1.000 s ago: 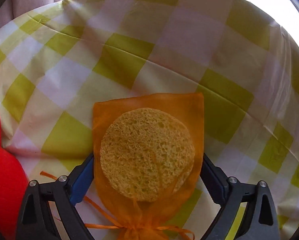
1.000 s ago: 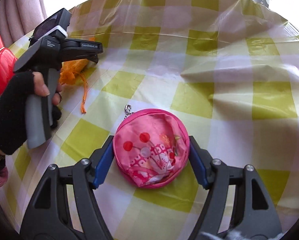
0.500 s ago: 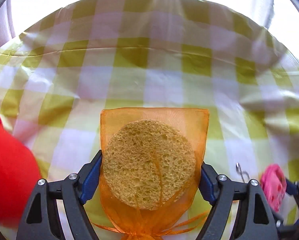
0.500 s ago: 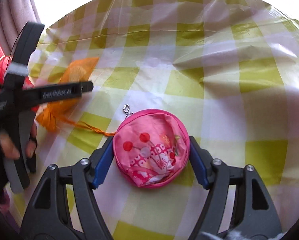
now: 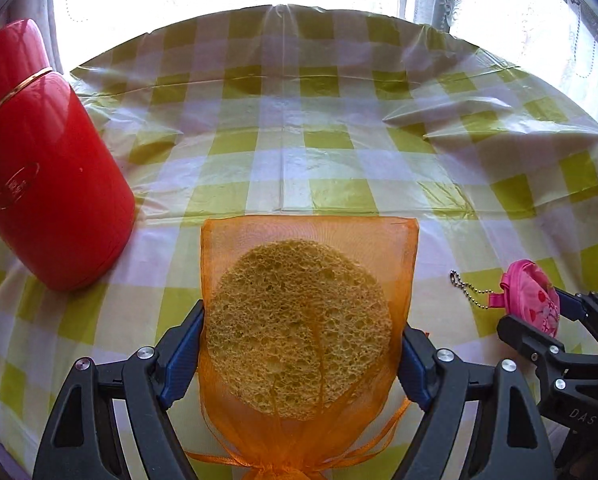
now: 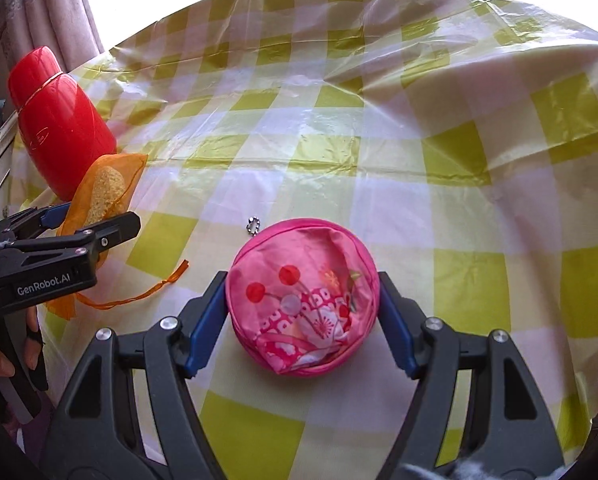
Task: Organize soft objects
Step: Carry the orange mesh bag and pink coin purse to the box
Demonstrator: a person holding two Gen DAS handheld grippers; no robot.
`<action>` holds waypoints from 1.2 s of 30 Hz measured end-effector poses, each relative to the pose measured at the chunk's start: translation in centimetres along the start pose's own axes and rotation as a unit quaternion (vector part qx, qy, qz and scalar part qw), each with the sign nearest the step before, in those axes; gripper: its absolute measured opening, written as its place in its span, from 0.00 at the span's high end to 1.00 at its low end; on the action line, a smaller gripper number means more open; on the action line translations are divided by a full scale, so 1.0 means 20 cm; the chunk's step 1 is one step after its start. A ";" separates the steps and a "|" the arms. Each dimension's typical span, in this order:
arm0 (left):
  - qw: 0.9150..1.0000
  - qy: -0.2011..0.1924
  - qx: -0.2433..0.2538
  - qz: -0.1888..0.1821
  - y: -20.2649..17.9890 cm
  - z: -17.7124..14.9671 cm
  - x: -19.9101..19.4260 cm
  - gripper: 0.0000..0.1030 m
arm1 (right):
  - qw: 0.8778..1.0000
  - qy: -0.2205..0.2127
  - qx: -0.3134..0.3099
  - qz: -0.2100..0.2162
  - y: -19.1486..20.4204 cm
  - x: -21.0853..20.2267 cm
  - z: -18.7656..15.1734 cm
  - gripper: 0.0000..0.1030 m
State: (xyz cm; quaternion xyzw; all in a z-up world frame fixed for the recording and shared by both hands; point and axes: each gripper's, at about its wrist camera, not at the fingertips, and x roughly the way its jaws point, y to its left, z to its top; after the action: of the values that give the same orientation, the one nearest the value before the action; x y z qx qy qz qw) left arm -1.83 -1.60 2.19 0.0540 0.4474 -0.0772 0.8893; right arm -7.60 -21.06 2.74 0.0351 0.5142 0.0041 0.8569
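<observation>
My left gripper [image 5: 301, 340] is shut on an orange mesh pouch [image 5: 311, 240] with a round yellow sponge [image 5: 299, 336] inside, held above the checked tablecloth. The pouch also shows in the right wrist view [image 6: 107, 192], its ribbon trailing onto the cloth. My right gripper [image 6: 303, 312] is shut on a round pink zip pouch [image 6: 303, 300] with a flower print and a small ball chain [image 6: 253, 224]. The pink pouch shows at the right of the left wrist view [image 5: 533, 298].
A red lidded container [image 5: 39, 160] stands at the left, close to the orange pouch; it shows in the right wrist view [image 6: 59, 120] too. The yellow and white checked tablecloth [image 6: 419, 120] covers the table. Bright windows with curtains lie behind the far edge.
My left gripper has lifted and tilted up with the orange pouch, bringing the red container and the window into view. My right gripper still holds the pink pouch in the same grip.
</observation>
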 end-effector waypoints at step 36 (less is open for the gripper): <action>0.970 -0.243 0.007 0.003 0.09 -0.27 -1.08 0.19 | 0.971 -0.219 -0.095 0.001 0.42 -1.03 -0.07 0.28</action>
State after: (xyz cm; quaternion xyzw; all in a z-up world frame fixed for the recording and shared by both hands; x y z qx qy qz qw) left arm -18.52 3.02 16.41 0.0410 0.2168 -0.0887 0.9713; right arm -18.37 -13.43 20.72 -0.0463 0.3109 0.0461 0.9482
